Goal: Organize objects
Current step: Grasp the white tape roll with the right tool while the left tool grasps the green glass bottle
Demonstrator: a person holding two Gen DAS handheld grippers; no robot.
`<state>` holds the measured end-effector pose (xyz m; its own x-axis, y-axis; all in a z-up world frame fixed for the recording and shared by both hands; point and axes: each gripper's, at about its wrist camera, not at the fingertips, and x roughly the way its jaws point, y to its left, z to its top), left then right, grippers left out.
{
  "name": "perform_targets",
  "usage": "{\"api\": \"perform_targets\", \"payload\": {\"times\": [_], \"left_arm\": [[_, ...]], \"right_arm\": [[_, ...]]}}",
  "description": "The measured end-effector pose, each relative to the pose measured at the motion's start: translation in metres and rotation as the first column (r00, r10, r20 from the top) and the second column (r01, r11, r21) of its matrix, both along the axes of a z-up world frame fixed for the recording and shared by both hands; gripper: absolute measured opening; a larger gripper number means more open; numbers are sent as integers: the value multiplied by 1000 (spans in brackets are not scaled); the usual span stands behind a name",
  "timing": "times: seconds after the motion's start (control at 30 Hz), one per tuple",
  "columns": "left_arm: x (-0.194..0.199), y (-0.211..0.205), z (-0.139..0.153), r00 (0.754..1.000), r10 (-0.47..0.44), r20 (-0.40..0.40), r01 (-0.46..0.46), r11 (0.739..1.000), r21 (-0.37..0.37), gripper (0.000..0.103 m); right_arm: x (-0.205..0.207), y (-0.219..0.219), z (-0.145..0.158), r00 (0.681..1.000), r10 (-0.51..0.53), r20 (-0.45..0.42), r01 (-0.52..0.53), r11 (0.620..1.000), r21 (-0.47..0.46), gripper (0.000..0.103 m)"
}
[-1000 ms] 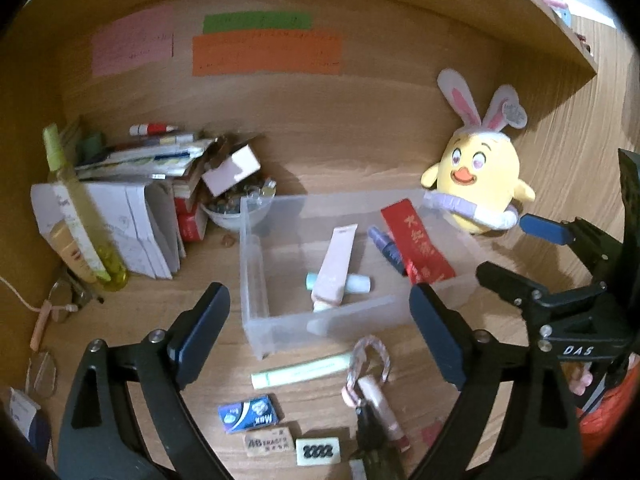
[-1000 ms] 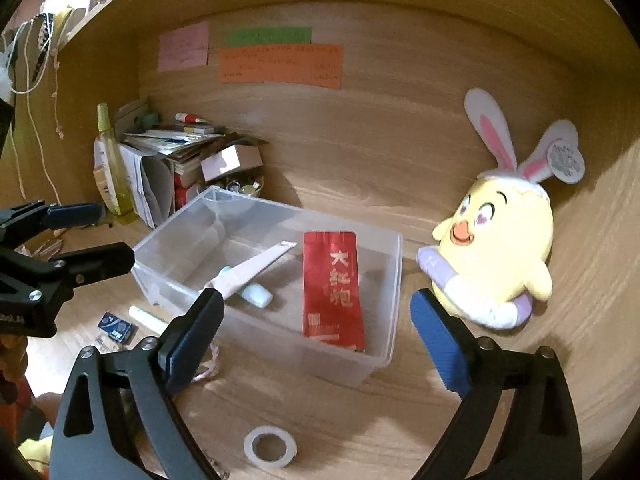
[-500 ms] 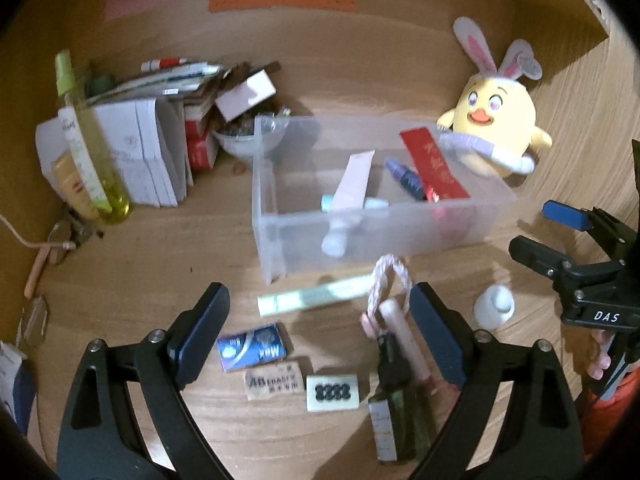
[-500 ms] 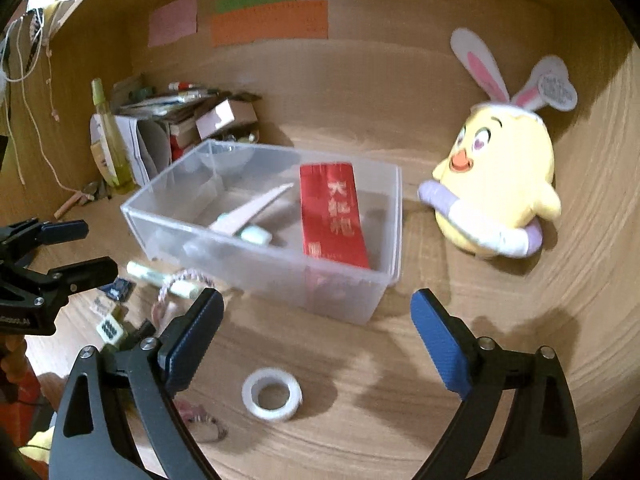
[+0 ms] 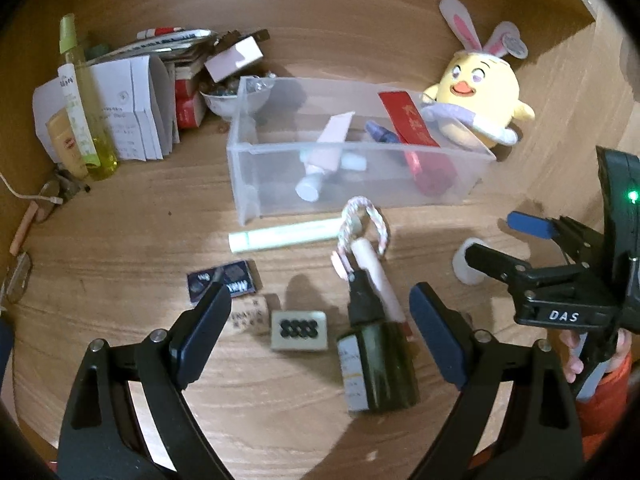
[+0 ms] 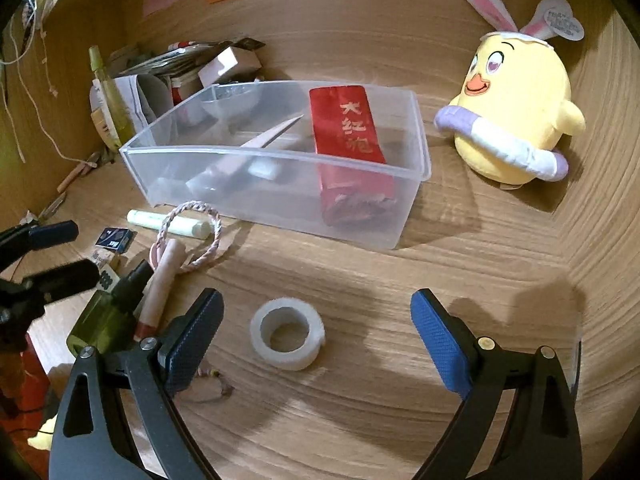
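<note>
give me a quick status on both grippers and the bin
Left gripper open over dark green bottle. Right gripper open over tape roll. Clear bin unobstructed.

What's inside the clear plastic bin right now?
The clear bin holds a red packet, a pink tube, a blue-purple item and a small white piece; anything beneath them is hidden.

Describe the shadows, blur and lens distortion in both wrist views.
Left wrist view: fisheye bends the desk, dark vignette at the corners, the dark green bottle and erasers slightly blurred. Right wrist view: sharper; both open fingers cast dark shadows on the wood near the tape roll; the clear bin shows faint glare.
</note>
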<state>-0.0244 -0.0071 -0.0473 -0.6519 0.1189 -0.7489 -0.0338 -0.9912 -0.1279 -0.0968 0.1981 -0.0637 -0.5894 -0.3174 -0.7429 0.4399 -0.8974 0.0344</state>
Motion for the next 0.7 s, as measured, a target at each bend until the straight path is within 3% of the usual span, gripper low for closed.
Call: {"api": "perform_targets", "payload": {"times": [0.07, 0.37, 0.43, 0.7], "left_arm": [[3, 3, -2, 1000, -12, 12, 12, 1000, 18, 83], [19, 12, -13, 996, -67, 64, 65, 997, 43, 60], [22, 11, -15, 995, -78, 69, 74, 995, 63, 49], [22, 12, -22, 992, -84, 92, 76, 994, 84, 42]], "right_arm": [[2, -2, -1, 1000, 6, 1, -6, 1000, -2, 90], [5, -6, -10, 999, 34, 34, -35, 999, 7, 55], [5, -7, -11, 999, 40, 37, -40, 999, 5, 52], [7, -14, -15, 997, 61, 46, -62, 998, 9, 39]]}}
